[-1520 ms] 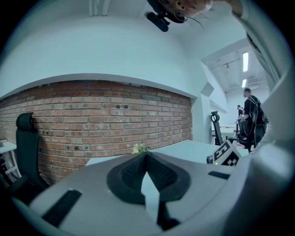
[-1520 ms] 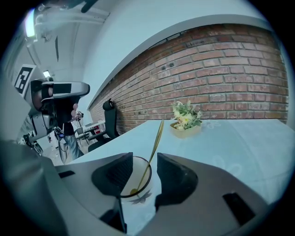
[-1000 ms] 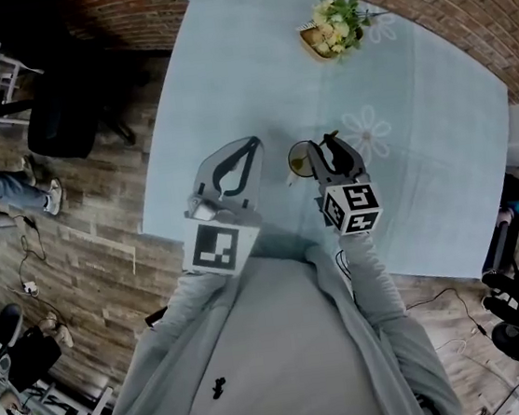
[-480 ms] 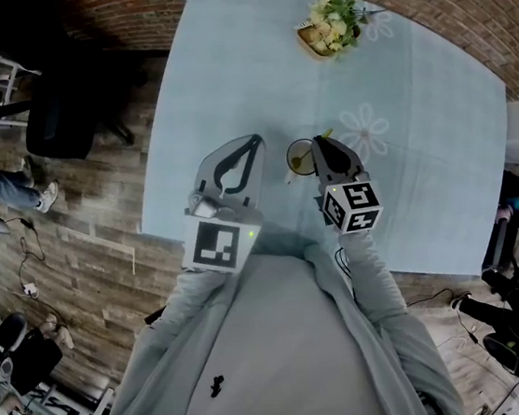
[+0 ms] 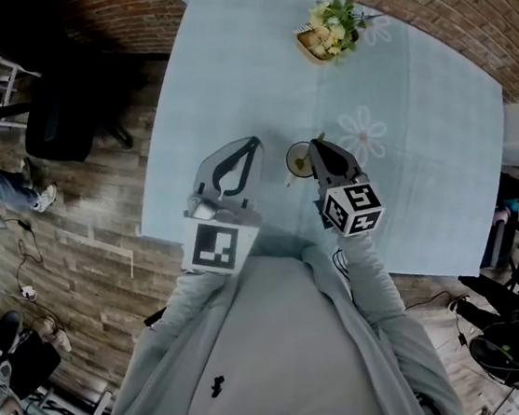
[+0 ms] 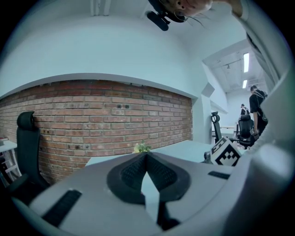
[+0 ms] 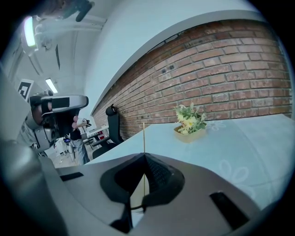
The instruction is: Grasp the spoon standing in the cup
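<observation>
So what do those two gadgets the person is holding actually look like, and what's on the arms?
The left tongs and right tongs are both pale grey plastic shells that taper to a point, lined inside with dark ribbed pads. Each carries a cube printed with black-and-white square markers. The person wears light grey long sleeves.

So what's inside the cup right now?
The spoon stands in the cup, its thin handle rising between the shut jaws of the right gripper. In the head view that gripper covers part of the cup's mouth, so the spoon's bowl and any other contents cannot be seen.
</observation>
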The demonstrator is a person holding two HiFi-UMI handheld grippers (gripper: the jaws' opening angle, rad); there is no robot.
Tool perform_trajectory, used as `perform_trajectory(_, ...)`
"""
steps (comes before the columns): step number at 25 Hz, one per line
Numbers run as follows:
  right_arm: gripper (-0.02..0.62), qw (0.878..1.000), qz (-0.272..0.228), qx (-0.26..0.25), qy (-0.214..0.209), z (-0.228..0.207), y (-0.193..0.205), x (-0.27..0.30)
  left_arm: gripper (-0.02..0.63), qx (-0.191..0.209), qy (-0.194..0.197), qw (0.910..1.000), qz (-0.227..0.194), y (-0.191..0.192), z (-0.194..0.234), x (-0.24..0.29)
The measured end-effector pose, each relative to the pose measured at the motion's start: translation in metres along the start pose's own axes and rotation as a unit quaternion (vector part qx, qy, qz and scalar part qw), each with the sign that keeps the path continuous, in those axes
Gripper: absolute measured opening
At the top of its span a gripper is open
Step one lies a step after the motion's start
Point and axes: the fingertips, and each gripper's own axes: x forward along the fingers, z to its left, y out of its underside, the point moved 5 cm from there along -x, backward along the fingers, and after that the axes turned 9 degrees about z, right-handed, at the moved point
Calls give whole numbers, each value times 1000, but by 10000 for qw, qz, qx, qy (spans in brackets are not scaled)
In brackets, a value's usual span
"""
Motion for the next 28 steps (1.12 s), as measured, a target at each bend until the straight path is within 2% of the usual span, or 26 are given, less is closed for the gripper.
perform_trajectory(13,15,9993,-265,-252,108,10,-24,-24,18,35,107,9999,-97,-5,1,-5)
perform_trajectory(16,16,9986,-377,-318,165,12,-33,-34,18,197,182,9995,-140,-4,1,-4)
perform_trajectory(24,16,9948,-849,-450,343,14,-60,-74,18,531,355,9976,-271,-8,-6,-3)
perform_trajectory(28,15,9903,-1198,-532,457,17,-75,-99,18,347,362,9983,-301,-16,-9,-7)
